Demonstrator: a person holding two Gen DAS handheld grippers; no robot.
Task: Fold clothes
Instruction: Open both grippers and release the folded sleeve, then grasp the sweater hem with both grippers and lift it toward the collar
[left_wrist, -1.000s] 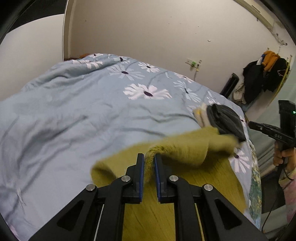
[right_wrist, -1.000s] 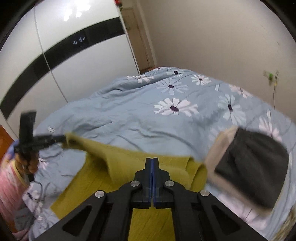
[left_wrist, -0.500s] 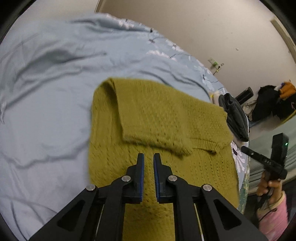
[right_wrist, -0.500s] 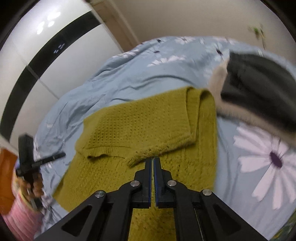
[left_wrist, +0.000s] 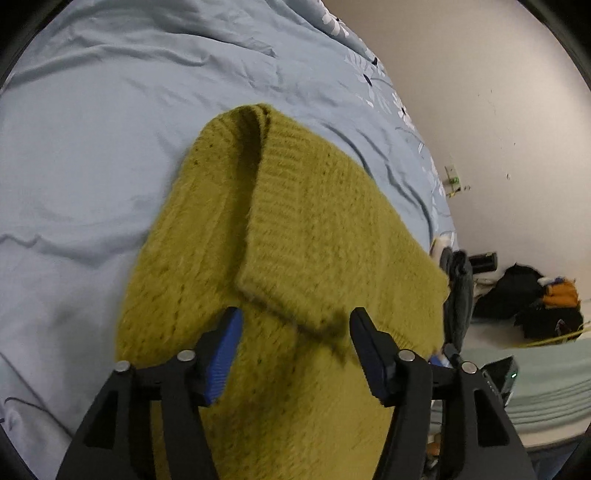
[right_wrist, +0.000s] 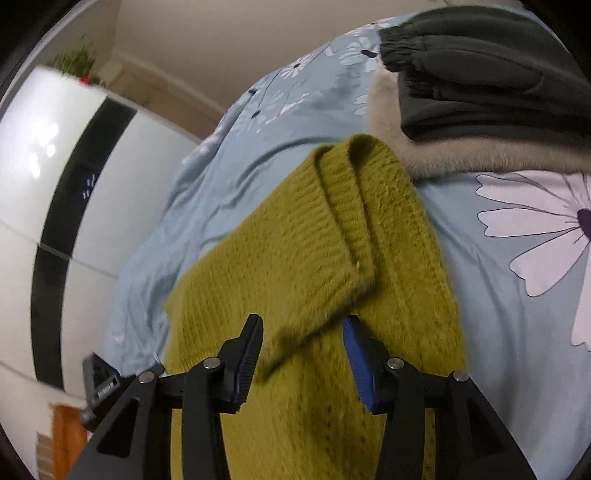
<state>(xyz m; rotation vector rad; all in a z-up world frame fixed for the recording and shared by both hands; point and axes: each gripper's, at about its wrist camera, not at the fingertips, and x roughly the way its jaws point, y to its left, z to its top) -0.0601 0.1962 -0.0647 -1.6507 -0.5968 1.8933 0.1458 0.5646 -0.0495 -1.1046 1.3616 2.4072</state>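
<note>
Right now your left gripper (left_wrist: 295, 354) has its jaws spread wide with nothing between them, poised just over the olive-green knit sweater (left_wrist: 295, 229). Your right gripper (right_wrist: 303, 354) is spread the same way, empty, above the same sweater (right_wrist: 314, 258). The sweater lies on the pale blue floral duvet (left_wrist: 92, 147), with a folded-over flap (left_wrist: 325, 236) on top whose ribbed edge ends just ahead of both sets of fingers. In your right wrist view, a folded dark grey garment (right_wrist: 480, 74) sits on a cream fluffy one (right_wrist: 424, 155), touching the sweater's far corner. Beyond the duvet (right_wrist: 517, 295) stands a white wardrobe with a black stripe (right_wrist: 55, 221); your left view shows dark clothes heaped by the wall (left_wrist: 528, 295).
</note>
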